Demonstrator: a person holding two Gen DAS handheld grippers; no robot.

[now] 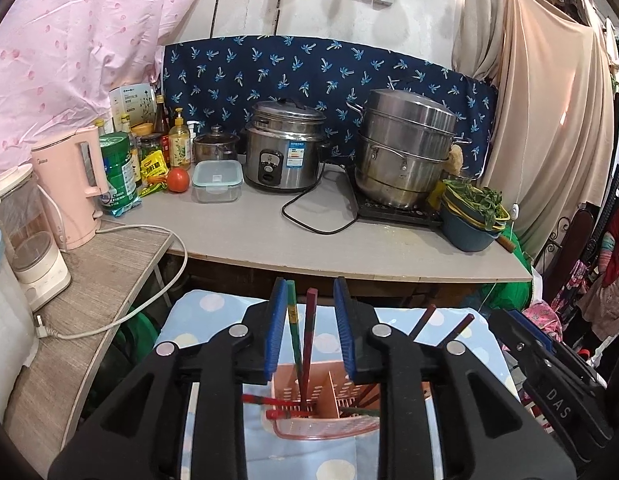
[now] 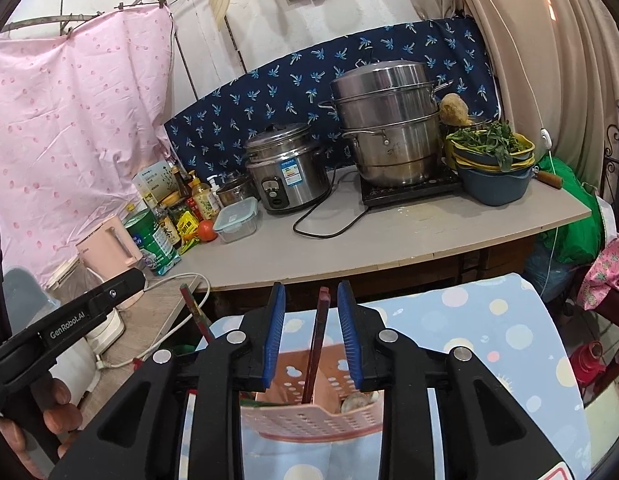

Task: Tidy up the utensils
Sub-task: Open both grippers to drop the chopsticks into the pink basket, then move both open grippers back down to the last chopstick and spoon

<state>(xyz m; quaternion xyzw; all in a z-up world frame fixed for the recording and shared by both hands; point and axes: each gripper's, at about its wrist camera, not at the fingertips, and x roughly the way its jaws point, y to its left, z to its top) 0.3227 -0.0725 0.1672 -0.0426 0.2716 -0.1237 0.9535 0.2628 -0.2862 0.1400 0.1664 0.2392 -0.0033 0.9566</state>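
Note:
A pink perforated utensil holder [image 1: 329,432] [image 2: 309,416] stands on a blue dotted cloth [image 1: 189,312], right under both grippers. In the left wrist view a green chopstick [image 1: 292,312] and a red chopstick [image 1: 310,320] stand in its left compartment, between the blue pads of my left gripper [image 1: 310,285]. The green one leans by the left pad and the pads do not squeeze them. In the right wrist view a dark red pair of chopsticks [image 2: 320,320] stands in the holder between the pads of my right gripper [image 2: 310,286], with a gap on each side. Both grippers are open.
Behind the cloth runs a grey counter [image 1: 349,240] with a rice cooker [image 1: 283,152], a steel steamer pot [image 1: 405,152], a bowl of greens [image 1: 469,216], a lidded box, bottles and a pink kettle [image 1: 75,184]. A white cord [image 1: 149,304] trails off the side shelf at the left.

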